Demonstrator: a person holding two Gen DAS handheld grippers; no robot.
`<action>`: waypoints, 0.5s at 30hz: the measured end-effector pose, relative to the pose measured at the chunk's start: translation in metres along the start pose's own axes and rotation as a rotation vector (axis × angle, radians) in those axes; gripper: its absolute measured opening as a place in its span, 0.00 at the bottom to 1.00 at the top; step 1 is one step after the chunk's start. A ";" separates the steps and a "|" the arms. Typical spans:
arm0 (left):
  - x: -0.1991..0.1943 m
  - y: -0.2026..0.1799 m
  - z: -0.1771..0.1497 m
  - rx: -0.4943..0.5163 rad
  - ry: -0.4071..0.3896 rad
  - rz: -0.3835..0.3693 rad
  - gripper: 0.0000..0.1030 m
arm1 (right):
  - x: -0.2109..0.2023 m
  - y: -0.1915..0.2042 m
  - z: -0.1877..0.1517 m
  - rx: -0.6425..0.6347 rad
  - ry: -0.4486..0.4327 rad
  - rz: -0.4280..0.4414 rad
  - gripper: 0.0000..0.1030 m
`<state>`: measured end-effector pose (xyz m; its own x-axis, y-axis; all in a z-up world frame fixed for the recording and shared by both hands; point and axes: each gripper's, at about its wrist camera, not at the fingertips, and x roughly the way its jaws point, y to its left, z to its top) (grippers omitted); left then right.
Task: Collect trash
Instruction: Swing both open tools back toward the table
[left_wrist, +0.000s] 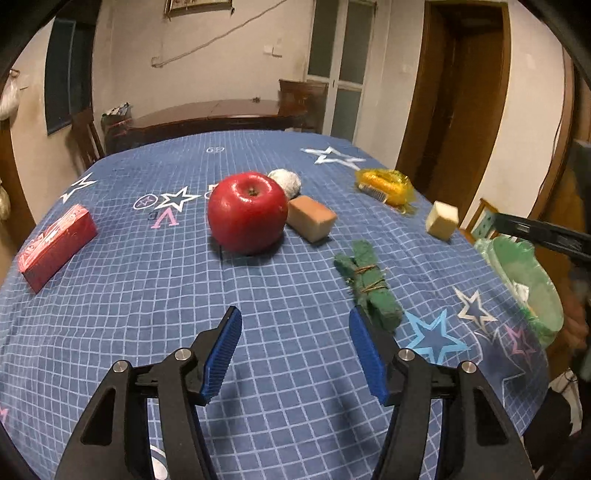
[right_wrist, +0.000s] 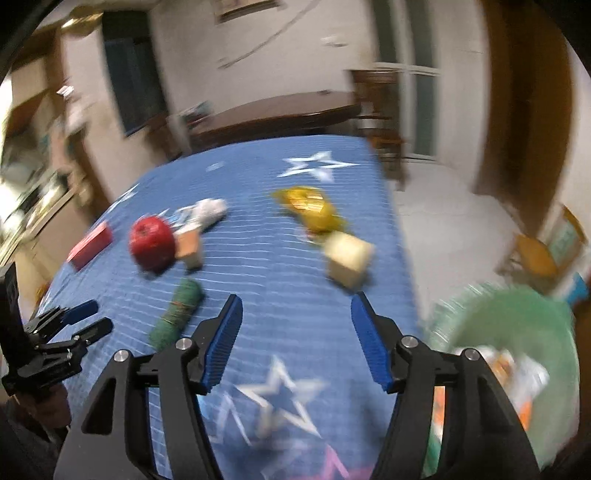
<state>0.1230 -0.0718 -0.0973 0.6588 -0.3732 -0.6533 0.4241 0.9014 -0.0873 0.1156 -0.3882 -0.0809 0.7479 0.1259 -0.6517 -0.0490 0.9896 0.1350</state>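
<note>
My left gripper (left_wrist: 294, 314) is open and empty over the blue checked tablecloth (left_wrist: 184, 295). Just right of its right finger lies a green bundle (left_wrist: 369, 284) tied with string. Farther off are a crumpled white ball (left_wrist: 285, 181), a yellow wrapper (left_wrist: 386, 184) and a cream block (left_wrist: 442, 219). The right wrist view is blurred. There my right gripper (right_wrist: 295, 301) is open with nothing between its fingers. The cream block (right_wrist: 349, 260) lies just beyond its right finger, and the green bundle (right_wrist: 177, 314) lies to its left. The bin lined with a green bag (right_wrist: 517, 325) is at the right.
A red apple (left_wrist: 247, 212), a tan block (left_wrist: 311, 218) and a red box (left_wrist: 55, 247) lie on the table. The green-bagged bin (left_wrist: 524, 280) stands off the table's right edge. My left gripper (right_wrist: 99, 315) shows at the left of the right wrist view. A dark wooden table (left_wrist: 207, 114) stands behind.
</note>
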 end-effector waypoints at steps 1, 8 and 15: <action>-0.002 -0.002 -0.001 0.001 -0.007 -0.009 0.60 | 0.009 0.007 0.007 -0.027 0.011 0.026 0.58; -0.005 -0.016 -0.003 0.033 -0.020 -0.001 0.62 | 0.094 0.074 0.053 -0.268 0.154 0.279 0.61; 0.014 -0.014 0.003 0.033 0.021 -0.003 0.65 | 0.153 0.115 0.055 -0.341 0.233 0.246 0.59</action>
<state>0.1277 -0.0906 -0.1030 0.6444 -0.3714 -0.6684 0.4468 0.8923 -0.0649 0.2609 -0.2590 -0.1240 0.5206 0.3326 -0.7864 -0.4490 0.8900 0.0792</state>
